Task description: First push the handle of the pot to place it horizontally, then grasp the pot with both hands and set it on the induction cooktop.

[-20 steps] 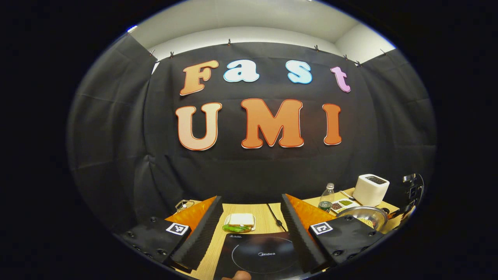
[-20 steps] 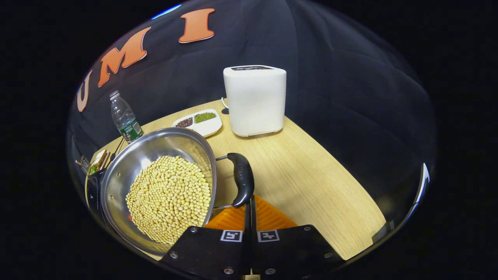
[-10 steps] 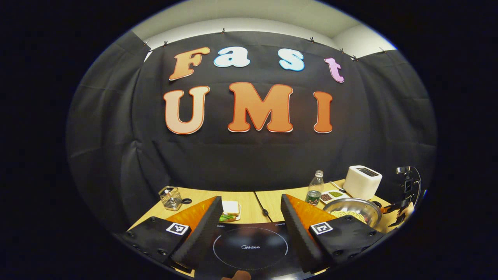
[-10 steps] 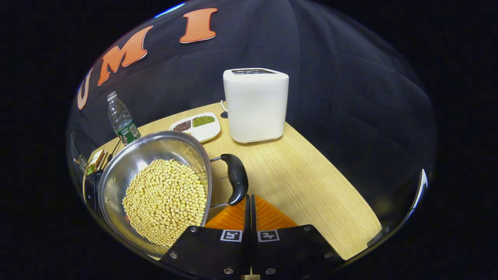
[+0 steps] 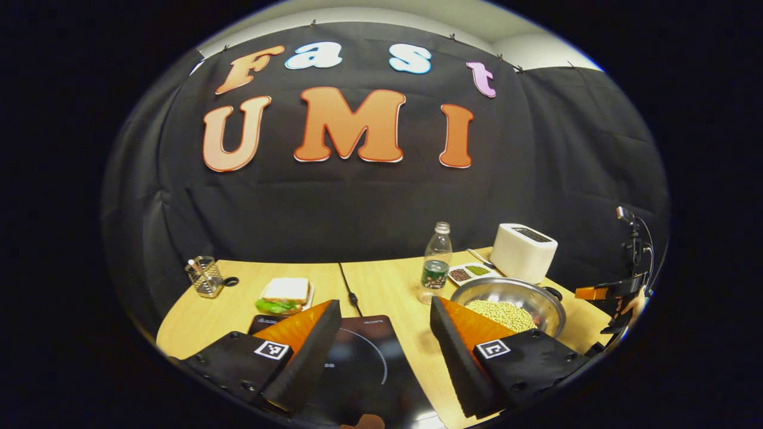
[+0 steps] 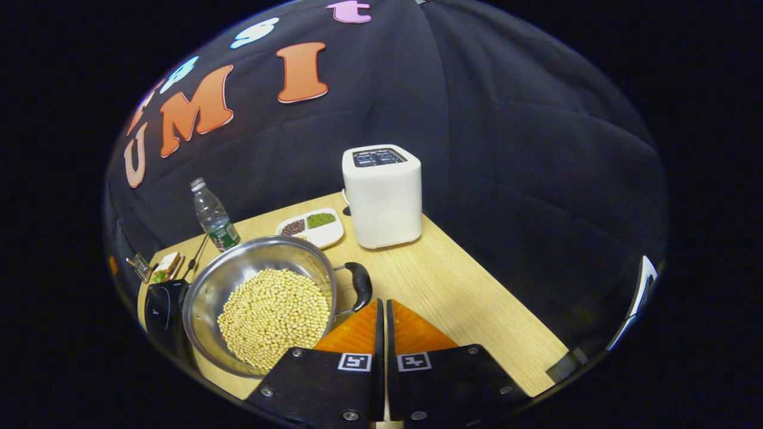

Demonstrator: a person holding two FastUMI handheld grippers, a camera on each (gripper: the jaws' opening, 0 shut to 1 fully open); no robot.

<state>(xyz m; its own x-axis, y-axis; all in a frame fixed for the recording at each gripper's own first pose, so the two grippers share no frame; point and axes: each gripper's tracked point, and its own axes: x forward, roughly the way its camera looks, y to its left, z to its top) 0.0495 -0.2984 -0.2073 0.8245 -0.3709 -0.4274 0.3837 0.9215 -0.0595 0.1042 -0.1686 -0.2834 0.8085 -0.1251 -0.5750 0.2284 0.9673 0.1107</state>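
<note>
A steel pot [image 6: 205, 295] full of pale beans [image 6: 274, 316] stands on the wooden table, right of the black induction cooktop [image 6: 160, 307]. Its black side handle [image 6: 360, 285] faces my right gripper [image 6: 381, 304], which is shut on nothing, its tips just beside the handle's near end. In the left gripper view my left gripper [image 5: 384, 304] stands open above the cooktop [image 5: 357, 363]. There the pot [image 5: 551, 305] sits to the right, beyond the right finger. The right gripper [image 5: 583, 292], held by a hand, is behind the pot.
A white toaster [image 6: 381, 196], a divided dish of beans [image 6: 310, 226] and a water bottle [image 6: 214, 217] stand behind the pot. A sandwich plate [image 5: 286, 295] and a wire basket [image 5: 204, 277] are at the back left. A black cable [image 5: 349, 286] runs to the cooktop.
The left gripper's view has tipped down and swung right, bringing more table and the pot into sight. The right gripper has drawn back and up from the pot, staying shut.
</note>
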